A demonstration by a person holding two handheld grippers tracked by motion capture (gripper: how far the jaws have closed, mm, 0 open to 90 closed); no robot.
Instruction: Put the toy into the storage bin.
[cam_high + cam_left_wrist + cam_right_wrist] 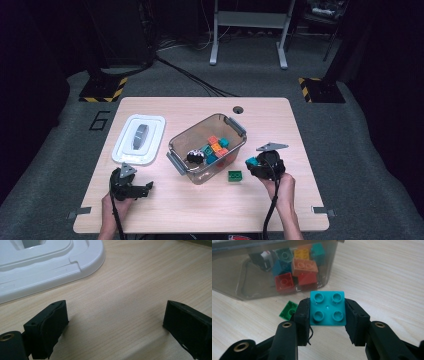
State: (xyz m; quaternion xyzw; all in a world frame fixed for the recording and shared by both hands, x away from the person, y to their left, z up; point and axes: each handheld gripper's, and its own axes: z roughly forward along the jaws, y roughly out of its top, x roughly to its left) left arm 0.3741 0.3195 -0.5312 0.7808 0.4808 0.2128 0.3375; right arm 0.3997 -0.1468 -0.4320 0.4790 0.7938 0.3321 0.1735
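Note:
My right gripper is shut on a teal four-stud brick, held studs-up just above the table; in the high view that teal brick sits at the right gripper, right of the clear bin. A green brick lies on the table in front of the bin; the right gripper view shows this green brick just left of the jaws. The bin holds several coloured bricks. My left gripper stands open over bare wood near the front left.
A white lid lies flat on the table left of the bin; its corner lies just beyond the left jaws. A cable hole is near the table's far edge. Bare wood lies between the two grippers.

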